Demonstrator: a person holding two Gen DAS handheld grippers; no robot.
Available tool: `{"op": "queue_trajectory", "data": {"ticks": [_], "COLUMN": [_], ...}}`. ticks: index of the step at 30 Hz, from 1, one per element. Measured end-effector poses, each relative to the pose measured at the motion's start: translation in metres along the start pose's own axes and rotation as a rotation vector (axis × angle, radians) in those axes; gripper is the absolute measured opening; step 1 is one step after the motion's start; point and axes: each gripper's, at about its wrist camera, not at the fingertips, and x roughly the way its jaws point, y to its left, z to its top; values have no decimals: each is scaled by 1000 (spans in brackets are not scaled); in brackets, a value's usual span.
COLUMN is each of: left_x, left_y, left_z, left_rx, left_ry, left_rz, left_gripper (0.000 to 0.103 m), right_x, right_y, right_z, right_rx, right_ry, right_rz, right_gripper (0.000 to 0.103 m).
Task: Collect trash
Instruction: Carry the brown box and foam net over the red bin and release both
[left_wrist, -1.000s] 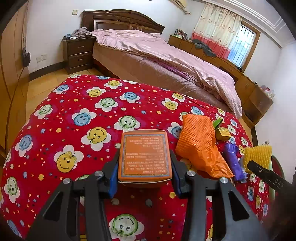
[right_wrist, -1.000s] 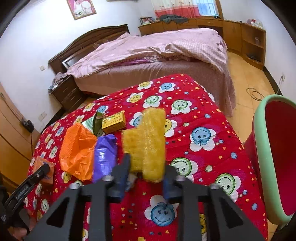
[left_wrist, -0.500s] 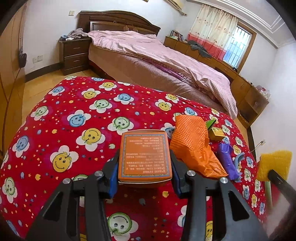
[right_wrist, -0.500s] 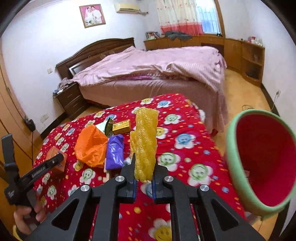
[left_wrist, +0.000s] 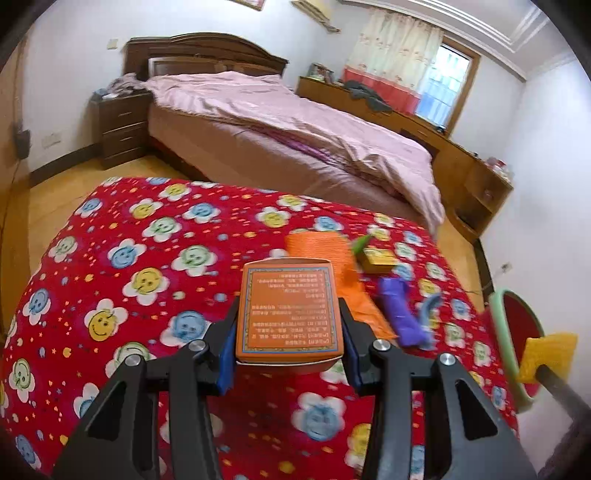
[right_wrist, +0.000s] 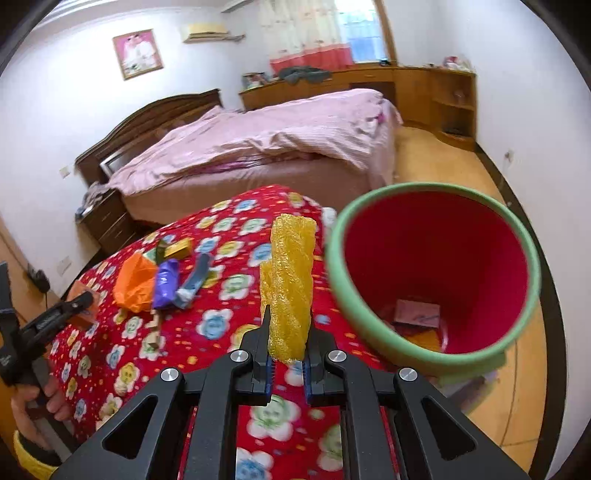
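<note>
1. Right gripper (right_wrist: 287, 345): fingers squeezed tight on a strip of yellow foam netting (right_wrist: 290, 284); it stands upright between them, lifted clear of the tabletop.
2. Left gripper (left_wrist: 290, 326): fingers partly spread, clamped on the two sides of an orange box (left_wrist: 290, 308) with printed text on its face, held above the cloth.
3. Tabletop (left_wrist: 155, 280) has a red cloth with smiley-flower print. The left gripper and the hand (right_wrist: 35, 402) holding it show at the left edge of the right wrist view.
4. Bin (right_wrist: 373, 321), green rim and red inside, sits just beside the tabletop's right side, close to the yellow netting. A flat pinkish box (right_wrist: 416, 313) lies at the bottom of it.
5. Still on the cloth, farther back: orange bag (right_wrist: 133, 282), purple wrapper (right_wrist: 166, 282) touching it, blue-grey tube (right_wrist: 194, 281) next to that, and a small yellow box (right_wrist: 179, 248) behind them.
6. Beyond the tabletop: bed with pink cover (right_wrist: 266, 140), nightstand (left_wrist: 123, 129), wooden cabinets (right_wrist: 432, 99), and window with curtains (left_wrist: 410, 79).
</note>
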Motion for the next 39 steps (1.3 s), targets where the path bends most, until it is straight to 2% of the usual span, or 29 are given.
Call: {"op": "queue_trajectory", "data": {"ticks": [10,17,26,39], "left_x": [-39,-47,-29,13], "left_y": [-76,-141,-221,-300], "left_z": [-1,-12,-26,-48], "left_rx": [132,239,361,474], "left_ry": [7,27,73,146], "left_rz": [-115,-181,-253,-332], "left_gripper": [47,47,47,47], "right_x": [-27,-39,-44,-30], "right_y": [-53,-89,-130,-163], "right_z": [-7,-8,-10,0], "right_rx": [103,143,216,240], "right_ry": [-51,-64,-73,-73], "right_rz": [-34,-37,-54,-90], "right_gripper": [11,11,11,12]}}
